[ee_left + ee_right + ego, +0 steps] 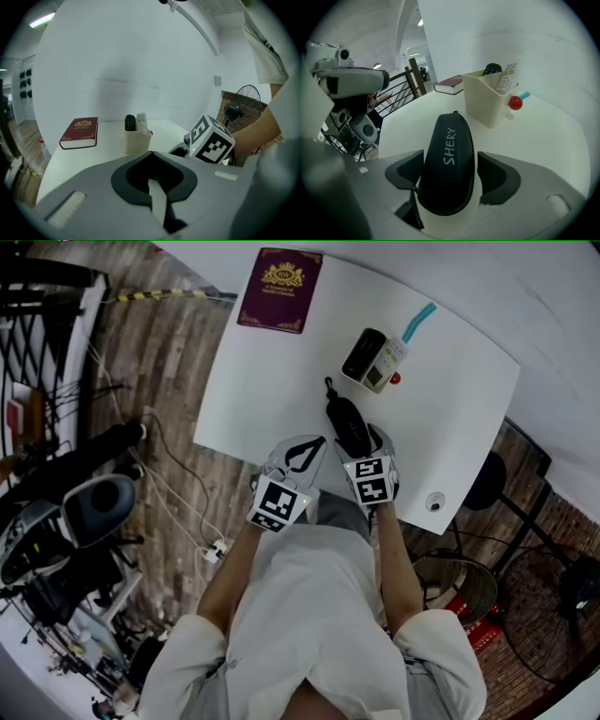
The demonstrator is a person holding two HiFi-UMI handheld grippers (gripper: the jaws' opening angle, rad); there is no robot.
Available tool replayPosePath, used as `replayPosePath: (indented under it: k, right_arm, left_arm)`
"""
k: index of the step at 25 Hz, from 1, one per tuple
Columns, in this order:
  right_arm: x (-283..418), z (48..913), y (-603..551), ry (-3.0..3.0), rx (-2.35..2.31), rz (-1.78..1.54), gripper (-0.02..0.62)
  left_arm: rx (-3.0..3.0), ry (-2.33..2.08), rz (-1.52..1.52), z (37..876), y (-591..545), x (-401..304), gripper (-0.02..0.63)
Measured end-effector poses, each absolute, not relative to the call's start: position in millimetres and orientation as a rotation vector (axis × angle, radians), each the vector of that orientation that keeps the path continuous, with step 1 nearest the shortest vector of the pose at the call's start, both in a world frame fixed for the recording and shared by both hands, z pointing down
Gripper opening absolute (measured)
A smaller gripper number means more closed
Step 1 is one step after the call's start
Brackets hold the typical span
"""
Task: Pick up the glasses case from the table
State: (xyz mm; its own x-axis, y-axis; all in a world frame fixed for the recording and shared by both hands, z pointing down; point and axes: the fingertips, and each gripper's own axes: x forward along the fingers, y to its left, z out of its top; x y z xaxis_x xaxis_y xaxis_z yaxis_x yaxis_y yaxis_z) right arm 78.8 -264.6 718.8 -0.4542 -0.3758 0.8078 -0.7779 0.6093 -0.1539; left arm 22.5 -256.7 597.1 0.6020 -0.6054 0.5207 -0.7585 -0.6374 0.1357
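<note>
The black glasses case [345, 418] lies on the white table [253, 381] near its front edge; it is printed SHERY [449, 146]. My right gripper [362, 441] is lowered over the case's near end and stands open. In the right gripper view the case lies between the two dark pads [497, 176] of the right gripper [450, 172], with a gap showing at the right pad. My left gripper [307, 444] hovers just left of the case, shut and empty. In its own view the left gripper [151, 155] has its jaws together.
A cream holder [373, 364] with remotes stands just beyond the case, a teal-handled tool [418, 322] sticking out of it. A maroon book [280, 290] lies at the table's far side. A small round object [433, 502] sits by the front right edge. Cables and a fan [457, 585] are on the floor.
</note>
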Motion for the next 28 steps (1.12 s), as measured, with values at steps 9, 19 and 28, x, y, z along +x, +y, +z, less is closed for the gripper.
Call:
replayPosePath:
  k: [9,19,28]
  right_arm:
    - [79,727,-264,-2.033,0.917,0.651,0.338]
    - [80,715,-266,-2.040,0.987,0.659,0.328]
    - [75,675,-268,-2.120,1.027,0.586,0.325]
  left_arm:
    - [2.497,-1.084,0.622,598,-257,15,0.018]
    - [2.519,-1.073,0.612,592,-255,8,0.018]
    - [2.558,-1.072,0.591,580,-254,4,0.018]
